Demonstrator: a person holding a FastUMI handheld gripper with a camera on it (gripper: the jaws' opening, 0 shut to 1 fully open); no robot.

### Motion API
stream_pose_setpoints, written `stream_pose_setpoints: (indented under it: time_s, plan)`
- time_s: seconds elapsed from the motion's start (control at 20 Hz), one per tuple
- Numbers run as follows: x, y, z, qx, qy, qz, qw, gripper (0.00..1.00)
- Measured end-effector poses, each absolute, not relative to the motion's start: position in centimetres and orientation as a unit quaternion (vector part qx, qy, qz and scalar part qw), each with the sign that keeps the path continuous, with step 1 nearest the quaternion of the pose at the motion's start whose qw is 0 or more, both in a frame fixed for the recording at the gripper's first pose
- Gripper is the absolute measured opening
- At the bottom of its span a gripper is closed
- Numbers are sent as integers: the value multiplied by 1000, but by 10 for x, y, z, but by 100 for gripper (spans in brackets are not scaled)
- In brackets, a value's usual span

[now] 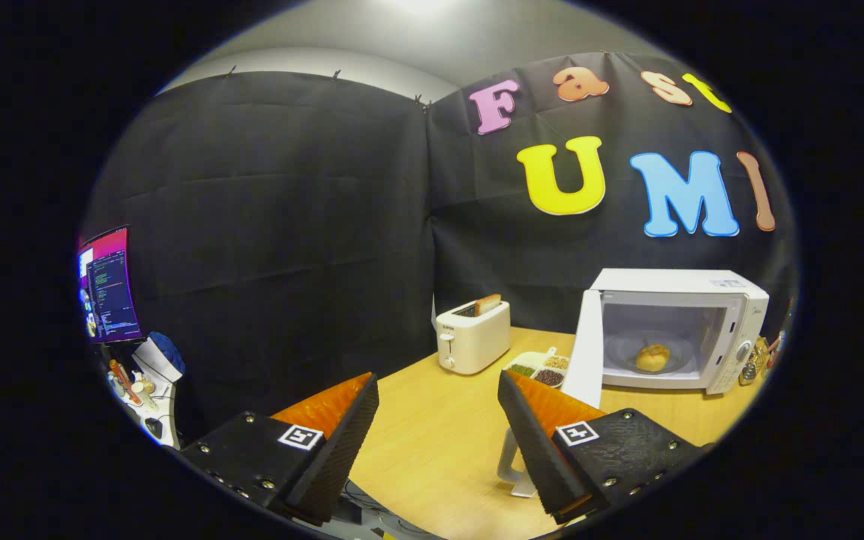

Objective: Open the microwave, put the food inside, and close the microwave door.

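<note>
A white microwave [683,326] stands at the far right of the wooden table [439,435], well beyond my fingers. Its door [586,349] is swung wide open toward me on its left side. Inside, a round bread roll [652,358] rests on the glass turntable plate [646,352]. My gripper [438,405] is open, held back over the near part of the table. Nothing sits between its two black and orange fingers [342,427].
A white toaster [472,336] with a slice of toast in it stands mid-table, left of the microwave. A small divided dish of grains [541,367] lies between them. A white stand [511,469] sits by my right finger. A monitor [108,285] and desk clutter are off the table's left.
</note>
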State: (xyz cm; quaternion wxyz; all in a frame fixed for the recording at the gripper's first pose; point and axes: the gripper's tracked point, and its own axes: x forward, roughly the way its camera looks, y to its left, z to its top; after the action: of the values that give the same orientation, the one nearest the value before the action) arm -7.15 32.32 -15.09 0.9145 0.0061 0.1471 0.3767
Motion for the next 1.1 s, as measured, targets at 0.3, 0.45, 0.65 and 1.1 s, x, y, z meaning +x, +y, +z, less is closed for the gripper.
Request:
stream_pose_setpoints:
  time_s: [0.3, 0.45, 0.65, 1.1]
  plan:
    - [-65, 330, -188, -24, 190, 374, 908, 45]
    - [-47, 314, -197, -44, 192, 337, 921, 22]
    - [-32, 306, -218, -24, 231, 322, 918, 8]
    - [-15, 271, -223, 0, 255, 304, 918, 1]
